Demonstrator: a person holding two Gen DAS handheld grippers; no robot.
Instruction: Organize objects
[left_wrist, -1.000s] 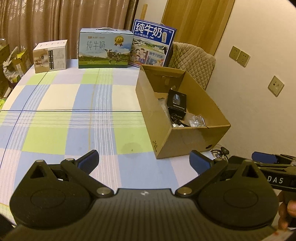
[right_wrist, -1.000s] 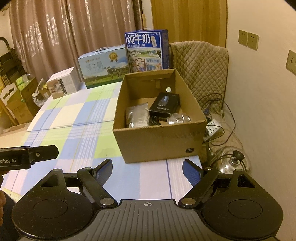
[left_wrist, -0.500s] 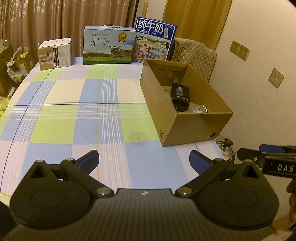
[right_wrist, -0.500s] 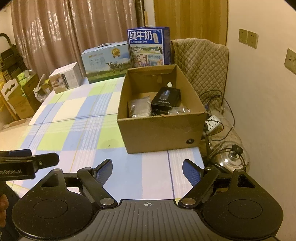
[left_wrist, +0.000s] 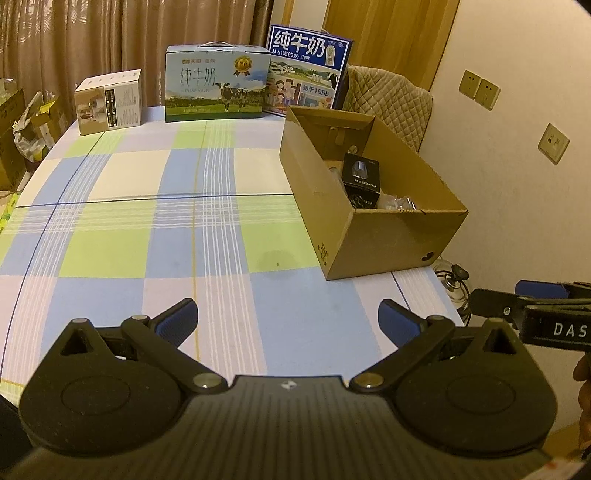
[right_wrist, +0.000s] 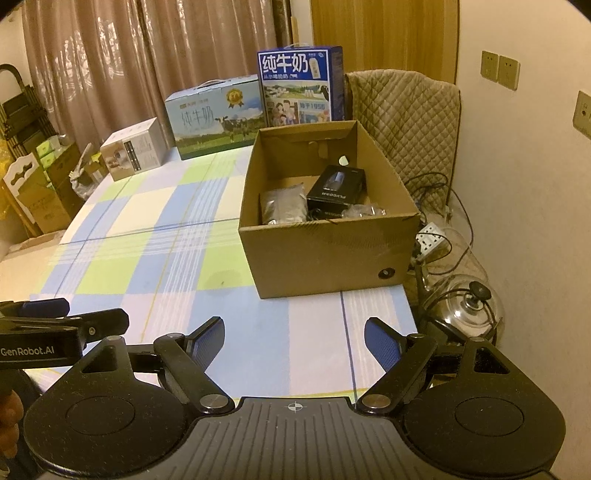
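Both claws are empty with jaws spread wide. The right gripper (right_wrist: 294, 341) hangs over the near table edge, almost square to the cardboard box (right_wrist: 332, 254) straight ahead. The left gripper (left_wrist: 286, 319) sits further from the box, which lies ahead to its right. Inside the box: a grey pouch (right_wrist: 283, 206) at left, a black product box (right_wrist: 337, 189) beside it — long axis running away from the claws. The right gripper is judged nearer.
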